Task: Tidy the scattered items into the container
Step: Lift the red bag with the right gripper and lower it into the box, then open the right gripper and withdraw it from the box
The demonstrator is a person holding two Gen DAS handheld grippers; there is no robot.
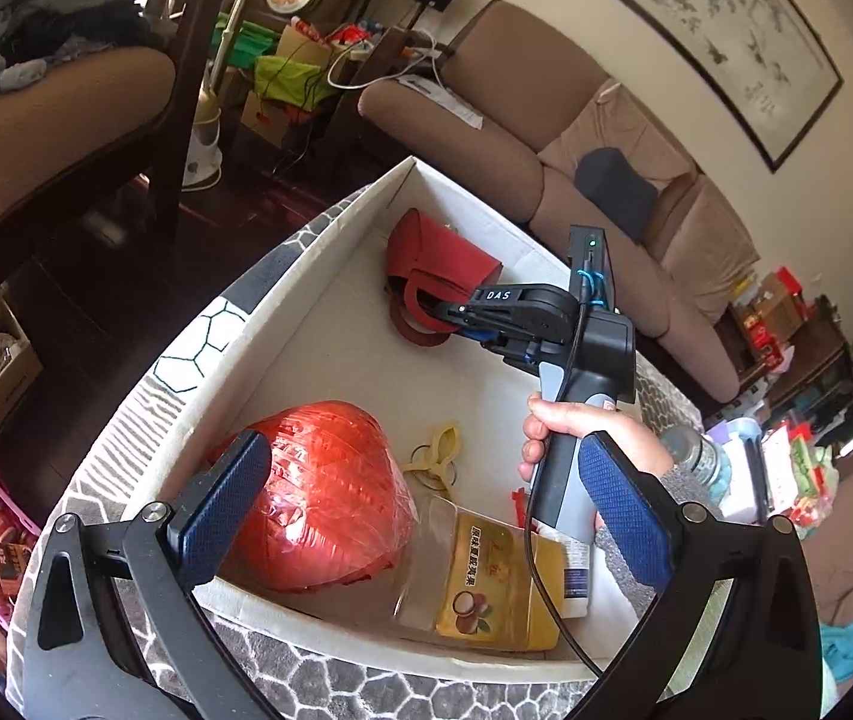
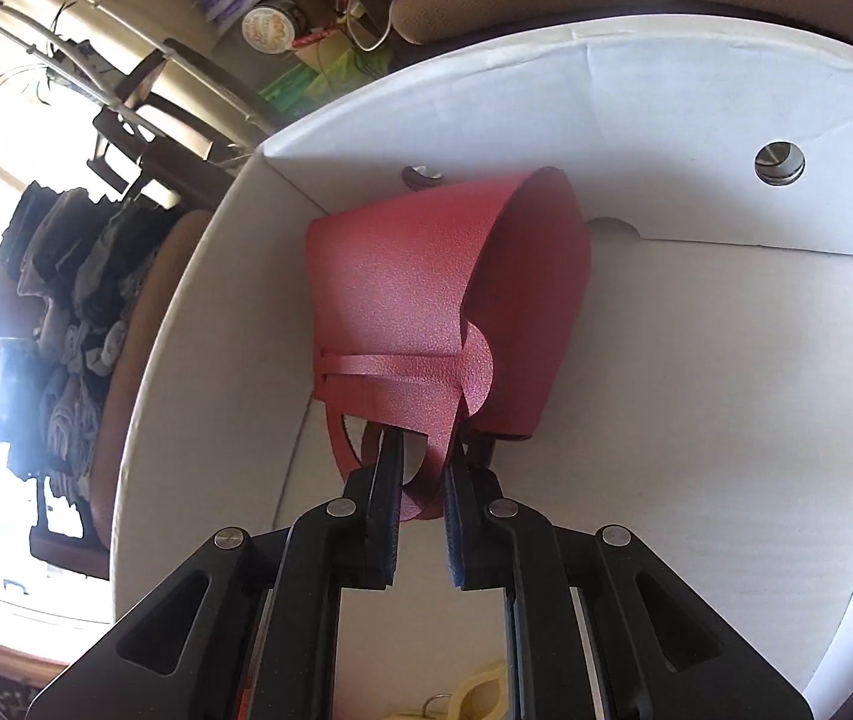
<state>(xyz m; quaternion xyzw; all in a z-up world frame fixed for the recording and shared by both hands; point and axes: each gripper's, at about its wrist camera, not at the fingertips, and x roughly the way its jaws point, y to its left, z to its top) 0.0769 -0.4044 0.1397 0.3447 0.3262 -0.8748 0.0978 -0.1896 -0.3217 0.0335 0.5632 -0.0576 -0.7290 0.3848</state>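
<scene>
A living room surrounds the work area: a beige sofa (image 1: 618,180) stands along the far wall under a framed painting (image 1: 708,30), and a dark wooden chair (image 1: 174,108) stands at the left. A white box (image 1: 282,312) with a grey patterned outer cover sits below my two tools.

My right tool (image 2: 420,480) is inside the box, pointing down toward its far corner. Its jaws are closed on the strap of a red bag (image 2: 426,300). The bag lies on its side, with its body against the far wall. My right hand (image 1: 570,426) holds the tool's handle.

My left tool (image 1: 420,516) hovers above the near edge of the box. Its jaws stand wide apart with nothing between them.

Other contents of the box:
- A ball of red string (image 1: 330,492), at the near left.
- A yellow clip (image 1: 435,450), just beside the ball.
- A clear bottle (image 1: 486,576) with a yellow label, lying on its side along the near wall.
</scene>
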